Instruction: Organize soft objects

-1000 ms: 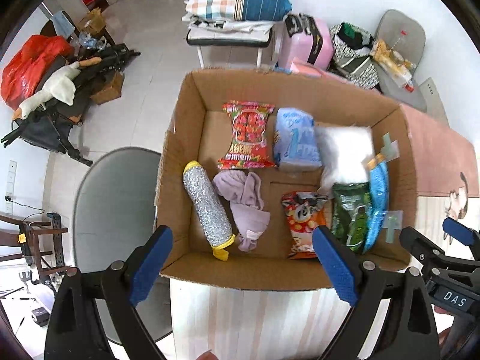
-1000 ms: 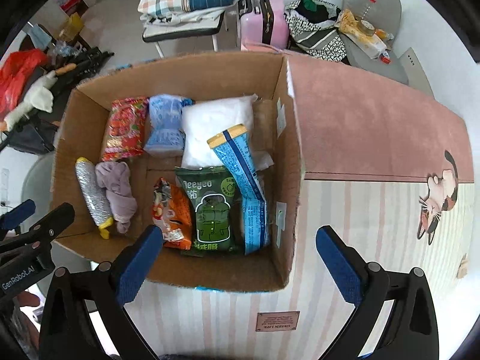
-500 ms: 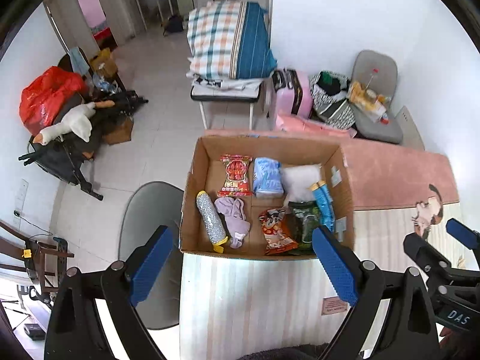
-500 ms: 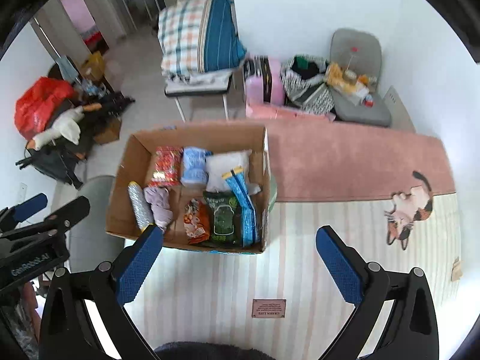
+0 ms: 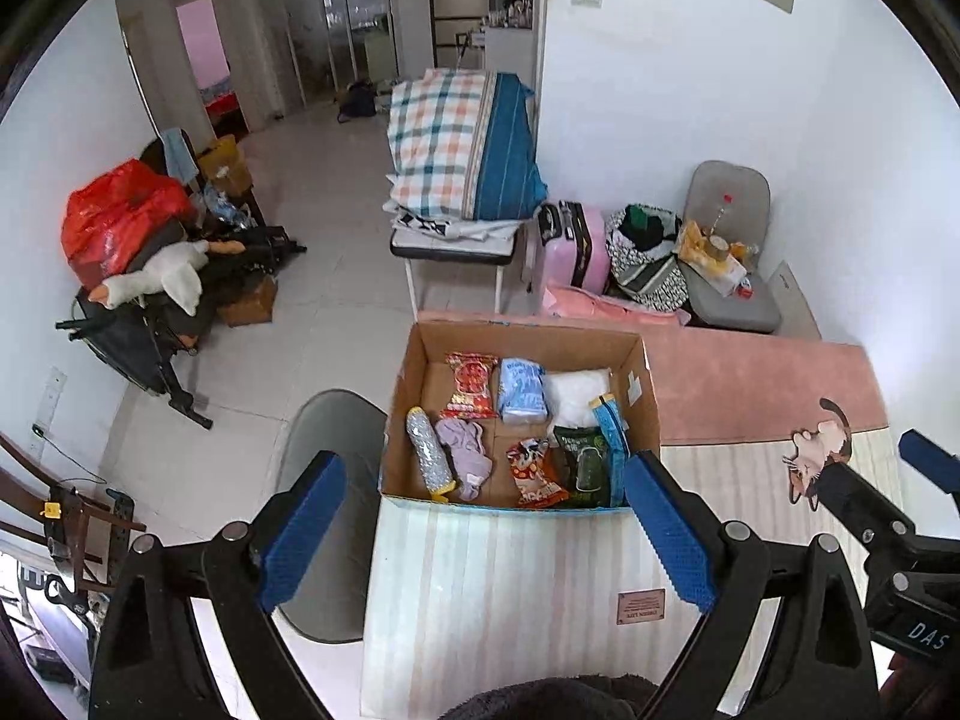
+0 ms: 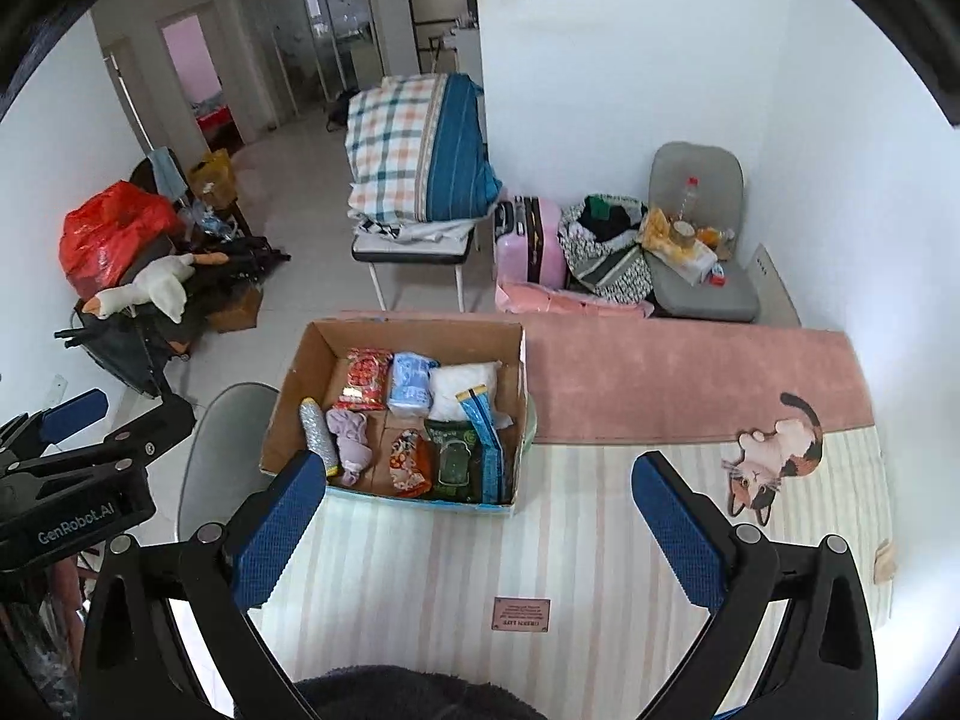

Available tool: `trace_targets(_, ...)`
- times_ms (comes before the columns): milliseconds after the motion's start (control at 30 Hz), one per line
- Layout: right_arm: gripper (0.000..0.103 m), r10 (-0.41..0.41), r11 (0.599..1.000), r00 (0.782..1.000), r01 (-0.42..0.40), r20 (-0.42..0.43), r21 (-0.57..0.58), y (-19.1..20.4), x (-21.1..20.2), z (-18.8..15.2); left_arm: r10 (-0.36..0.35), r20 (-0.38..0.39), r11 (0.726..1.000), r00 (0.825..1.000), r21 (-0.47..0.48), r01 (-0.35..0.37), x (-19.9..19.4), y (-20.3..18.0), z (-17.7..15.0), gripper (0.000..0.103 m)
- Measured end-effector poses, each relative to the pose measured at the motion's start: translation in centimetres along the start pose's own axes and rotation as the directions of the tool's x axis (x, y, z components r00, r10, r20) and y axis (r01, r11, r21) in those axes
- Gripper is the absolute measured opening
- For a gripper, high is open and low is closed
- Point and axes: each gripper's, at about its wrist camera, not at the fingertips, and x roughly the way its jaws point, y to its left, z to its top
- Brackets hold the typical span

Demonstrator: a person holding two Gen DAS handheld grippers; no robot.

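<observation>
In the left wrist view, the left gripper (image 5: 480, 519) is being held spread wide with nothing between its blue pads (image 5: 303, 531), low in the frame. The box (image 5: 522, 339) is being seen at centre, on a striped mat (image 5: 510, 588), and the soft things are lying inside it, well apart from the pads: a silver roll (image 5: 427, 451) at the box's lower left, a lilac cloth (image 5: 465, 456) just beside it, a red pack (image 5: 472, 385) and a blue pack (image 5: 523, 390) along the upper row, a white bag (image 5: 576, 391) at upper right. The cloth is being judged limp and light, best pinched at a bunched fold; the packs are likely slippery and crushable, best taken across a sealed edge. In the right wrist view, the right gripper (image 6: 483, 516) is likewise being held spread and empty at the bottom of the frame, with the box (image 6: 414, 330) left of centre. An orange pack (image 6: 409, 461), a green pack (image 6: 453, 461) and a long blue pouch (image 6: 483, 438) are being seen crowded at its lower right, overlapping; the pouch, propped upright, is being judged easiest to grasp by its top end.
</observation>
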Motion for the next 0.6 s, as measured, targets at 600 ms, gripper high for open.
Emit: trace_targets(600, 0.103, -0.030, 1.000, 0.999, 0.030, 0.018, 0.000, -0.8, -1.8, -0.5, -0.001, 0.008, 1.000, 1.000, 0.005, 0.001, -1.0, -0.4, -1.2, 0.095)
